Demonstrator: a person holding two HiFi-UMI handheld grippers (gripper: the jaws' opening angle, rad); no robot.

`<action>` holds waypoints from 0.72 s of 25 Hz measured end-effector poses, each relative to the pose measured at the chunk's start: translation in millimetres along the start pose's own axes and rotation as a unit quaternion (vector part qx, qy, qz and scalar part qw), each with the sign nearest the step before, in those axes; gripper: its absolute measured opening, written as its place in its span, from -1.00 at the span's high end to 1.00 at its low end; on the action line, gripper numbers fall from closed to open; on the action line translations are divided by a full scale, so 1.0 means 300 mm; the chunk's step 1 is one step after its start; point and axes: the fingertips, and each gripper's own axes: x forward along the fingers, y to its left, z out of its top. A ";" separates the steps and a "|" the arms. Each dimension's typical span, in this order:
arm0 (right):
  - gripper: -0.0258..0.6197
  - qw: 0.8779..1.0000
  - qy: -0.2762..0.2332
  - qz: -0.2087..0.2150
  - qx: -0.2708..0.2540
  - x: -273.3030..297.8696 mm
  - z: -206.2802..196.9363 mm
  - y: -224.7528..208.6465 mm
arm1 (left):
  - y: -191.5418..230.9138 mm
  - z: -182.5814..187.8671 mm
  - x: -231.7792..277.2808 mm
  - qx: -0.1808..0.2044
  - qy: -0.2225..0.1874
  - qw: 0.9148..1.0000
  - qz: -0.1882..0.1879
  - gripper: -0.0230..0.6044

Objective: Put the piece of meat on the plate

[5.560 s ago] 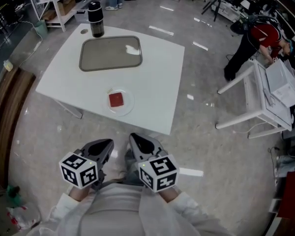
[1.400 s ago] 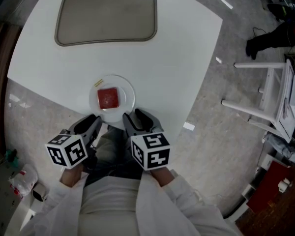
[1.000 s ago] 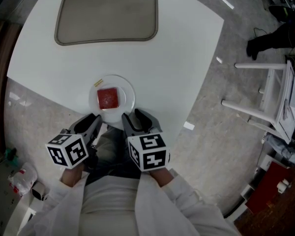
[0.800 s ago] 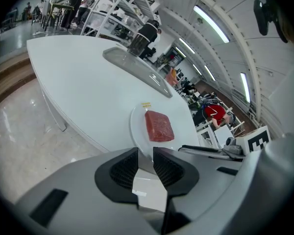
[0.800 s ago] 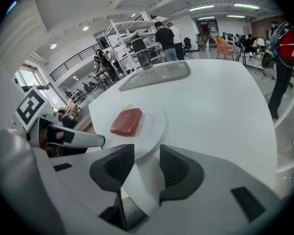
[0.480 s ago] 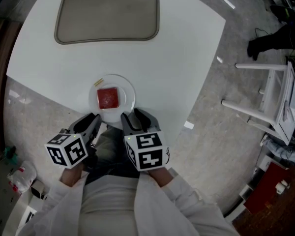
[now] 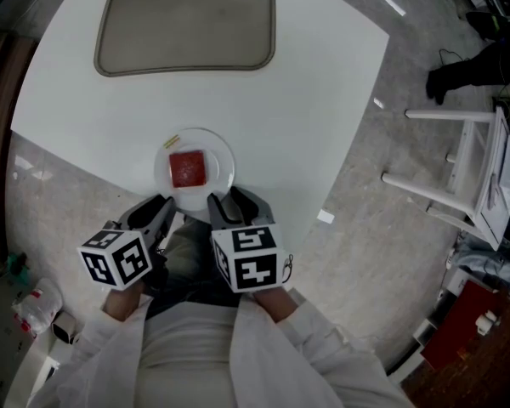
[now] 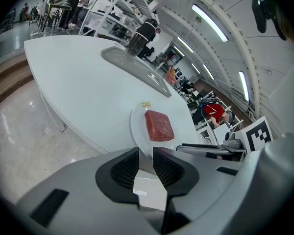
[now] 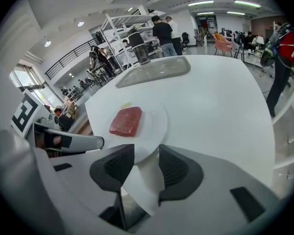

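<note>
White table (image 7: 323, 100) carries a grey tray (image 7: 187, 24) at its far side and a white plate (image 7: 223, 153) at the near edge. Piece of meat (image 7: 187, 169) lies flat on the plate. Left gripper (image 7: 159, 209) and right gripper (image 7: 232, 204) hover beside the plate, jaws slightly parted, holding nothing.

- The near rim of the plate (image 8: 133, 125) is covered by the left gripper (image 8: 146, 156) in the left gripper view, and by the right gripper (image 9: 147, 155) in the right gripper view
- A small yellowish scrap (image 7: 171, 142) at the plate's far rim is too small to be identified
- The far side of the table (image 7: 323, 100) is cut off by the head view's top edge
- A person (image 7: 463, 65) is cut off at that view's right edge
</note>
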 end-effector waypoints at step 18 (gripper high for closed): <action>0.50 0.999 -0.041 0.016 0.023 -0.013 0.007 -0.012 | -0.010 0.013 0.005 0.062 -0.006 0.998 0.015 0.65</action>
